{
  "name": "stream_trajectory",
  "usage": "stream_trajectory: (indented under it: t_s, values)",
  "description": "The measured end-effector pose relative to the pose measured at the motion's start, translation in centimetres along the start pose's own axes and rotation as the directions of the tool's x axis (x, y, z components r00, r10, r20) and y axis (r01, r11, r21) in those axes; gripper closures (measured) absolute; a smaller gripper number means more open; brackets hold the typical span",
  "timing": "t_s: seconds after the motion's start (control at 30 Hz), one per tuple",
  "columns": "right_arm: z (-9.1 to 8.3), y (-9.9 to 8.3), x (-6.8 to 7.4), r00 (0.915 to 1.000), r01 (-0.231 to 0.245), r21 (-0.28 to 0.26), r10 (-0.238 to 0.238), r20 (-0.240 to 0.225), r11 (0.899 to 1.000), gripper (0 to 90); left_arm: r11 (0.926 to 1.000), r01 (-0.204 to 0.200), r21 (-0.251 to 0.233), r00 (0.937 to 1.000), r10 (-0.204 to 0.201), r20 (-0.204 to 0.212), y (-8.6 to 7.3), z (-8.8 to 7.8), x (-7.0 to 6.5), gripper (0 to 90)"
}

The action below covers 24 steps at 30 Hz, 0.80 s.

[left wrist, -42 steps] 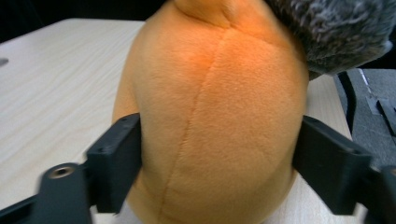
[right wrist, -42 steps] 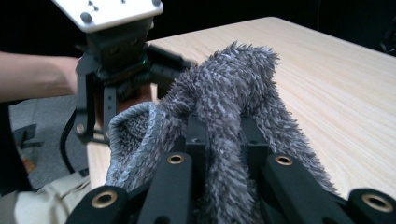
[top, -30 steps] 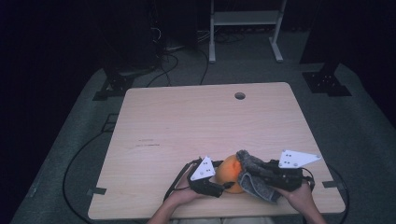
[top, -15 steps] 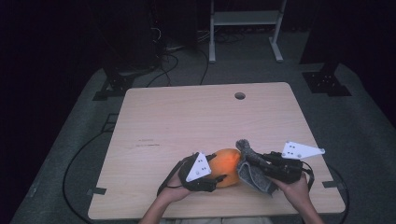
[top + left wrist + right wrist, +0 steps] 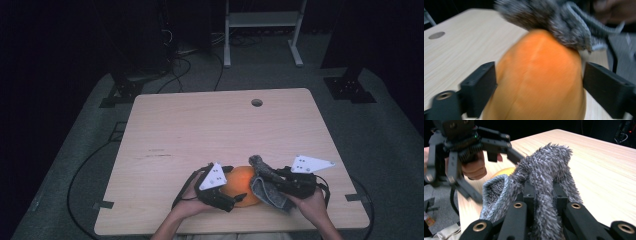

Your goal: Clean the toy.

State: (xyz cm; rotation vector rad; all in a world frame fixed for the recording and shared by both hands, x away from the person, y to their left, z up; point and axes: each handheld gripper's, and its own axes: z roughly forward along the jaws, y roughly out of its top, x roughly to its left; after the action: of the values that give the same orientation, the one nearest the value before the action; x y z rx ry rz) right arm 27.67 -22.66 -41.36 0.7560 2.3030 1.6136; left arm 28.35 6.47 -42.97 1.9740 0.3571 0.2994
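Right, your left gripper point(image 5: 235, 200) has just been opening its jaws, and the orange ball point(image 5: 243, 186) sits between them; in the left gripper view the black jaws flank the ball point(image 5: 536, 82) at both sides, seemingly released, though the blur makes it hard to say whether a pad brushes the skin. Your right gripper point(image 5: 267, 176) is clenched on the grey fuzzy cloth point(image 5: 267, 186), and in the right gripper view the cloth point(image 5: 544, 182) is pinched between its jaws and stands up in a shaggy fold. The ball rests on the wooden table point(image 5: 220, 130) near your edge, between your two hands, and the cloth drapes against its right side and over its top.

Now the risks: with the left jaws loose, the ball has nothing bracing it, so a firm wipe from the cloth could shove it rolling leftward or off the near edge. Dragging the cloth too hard could also pull it out of the right jaws, since only one fold looks gripped. And the two grippers work very close together, so a quick swing could knock one into the other.

Counting up: one orange ball, one grey cloth, two grippers, one table with one round hole point(image 5: 257, 102) near its far edge
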Motion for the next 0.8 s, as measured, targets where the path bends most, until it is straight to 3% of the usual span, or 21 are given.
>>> stream_trajectory:
  t_s: [0.07, 0.2, 0.27, 0.33, 0.43, 0.5, 0.57, 0.7, 0.8]
  values:
    - [-0.2, -0.3, -0.3, 1.0, -0.001, 0.003, 0.001, -0.004, 1.0, 77.2, 0.9994, 0.035, 0.01, 0.9994, -0.035, 0.006, -0.5, 0.1, 0.7, 7.2]
    - [-0.4, -0.6, -0.6, 0.9999, 0.001, 0.016, -0.001, -0.011, 1.0, 77.2, 0.9943, 0.09, 0.057, 0.9931, -0.094, 0.07, -1.2, 0.9, 1.1, 2.9]
    - [-0.5, -0.9, -1.0, 0.9999, -0.016, 0.02, 0.016, 0.0, 1.0, 77.1, 0.9958, 0.079, 0.047, 0.994, -0.082, 0.072, -1.6, 1.1, 1.1, 3.2]
    - [-0.7, -1.0, -1.3, 0.9995, -0.031, 0.025, 0.03, 0.005, 0.999, 77.1, 0.998, 0.051, 0.038, 0.9963, -0.054, 0.067, -1.5, 0.9, 0.9, 10.3]
    - [-1.0, -0.7, -1.2, 0.9992, -0.039, 0.032, 0.038, 0.013, 0.999, 77.1, 0.9992, -0.02, 0.035, 0.9998, 0.02, 0.006, -1.1, 0.8, 0.0, 23.7]
    - [-1.1, 0.0, -0.6, 0.9996, -0.01, 0.039, 0.009, 0.025, 0.999, 77.4, 0.9983, -0.044, 0.038, 0.9989, 0.045, -0.014, -0.6, 0.9, -0.6, 26.8]
    - [-0.9, 0.9, 0.3, 0.9997, 0.021, 0.045, -0.021, 0.009, 0.999, 77.5, 0.9957, -0.074, 0.056, 0.9965, 0.076, -0.034, 0.1, 1.2, -1.5, 26.9]
    - [0.2, 2.0, 2.2, 0.9964, 0.085, 0.06, -0.085, -0.007, 0.995, 77.4, 0.995, -0.067, 0.074, 0.9952, 0.072, -0.066, 0.8, 1.7, -2.6, 25.8]
    - [0.3, 2.1, 2.2, 0.9962, 0.085, 0.058, -0.084, -0.025, 0.995, 77.5, 0.9956, -0.065, 0.067, 0.9967, 0.068, -0.044, 0.6, 1.7, -2.5, 24.9]
